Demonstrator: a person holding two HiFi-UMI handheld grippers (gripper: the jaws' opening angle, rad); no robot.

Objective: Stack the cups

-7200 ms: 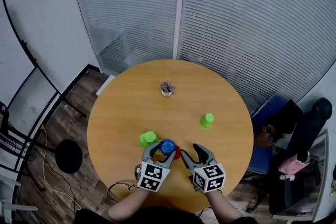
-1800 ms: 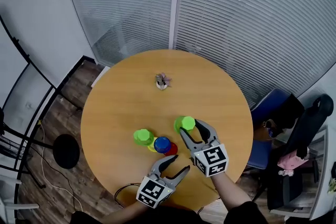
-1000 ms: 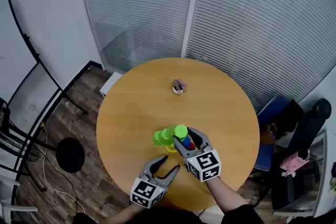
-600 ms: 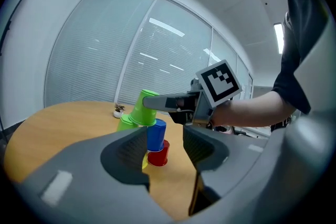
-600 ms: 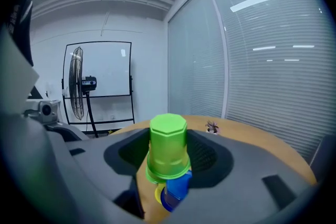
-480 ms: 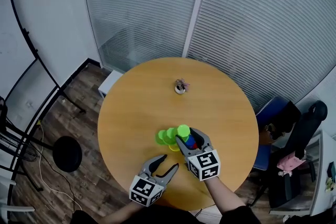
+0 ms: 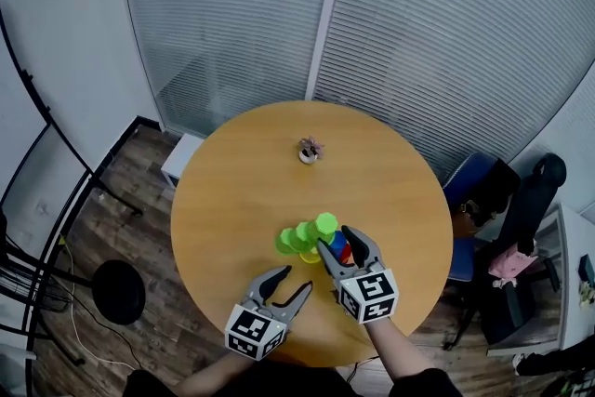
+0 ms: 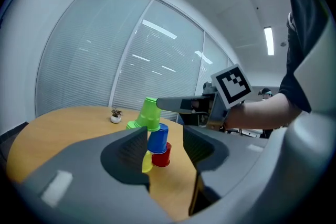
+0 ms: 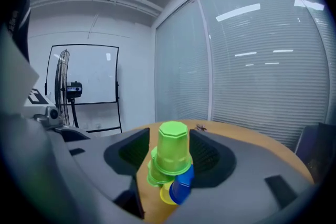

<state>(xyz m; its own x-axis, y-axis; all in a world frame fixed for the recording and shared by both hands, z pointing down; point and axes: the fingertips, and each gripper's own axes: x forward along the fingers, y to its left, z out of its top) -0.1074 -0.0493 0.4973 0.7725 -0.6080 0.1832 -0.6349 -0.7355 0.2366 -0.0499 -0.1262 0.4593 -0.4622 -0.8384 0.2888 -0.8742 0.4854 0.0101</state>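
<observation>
Wood-topped, the round table (image 7: 242, 172) is carrying the pile near its front edge. I'm seating the lime-green plastic cup (image 9: 172, 152) mouth-down on the blue plastic cup (image 8: 158, 139), its long axis leaning off upright. My right hand-held gripper (image 7: 335, 237) is clamping it; my left hand-held gripper (image 7: 296, 279) is gaping empty. I'm judging only straightening and releasing are left.

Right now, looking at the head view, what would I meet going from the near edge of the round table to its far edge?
left gripper → right gripper, its tips at the cups → cluster of cups → small potted plant
</observation>
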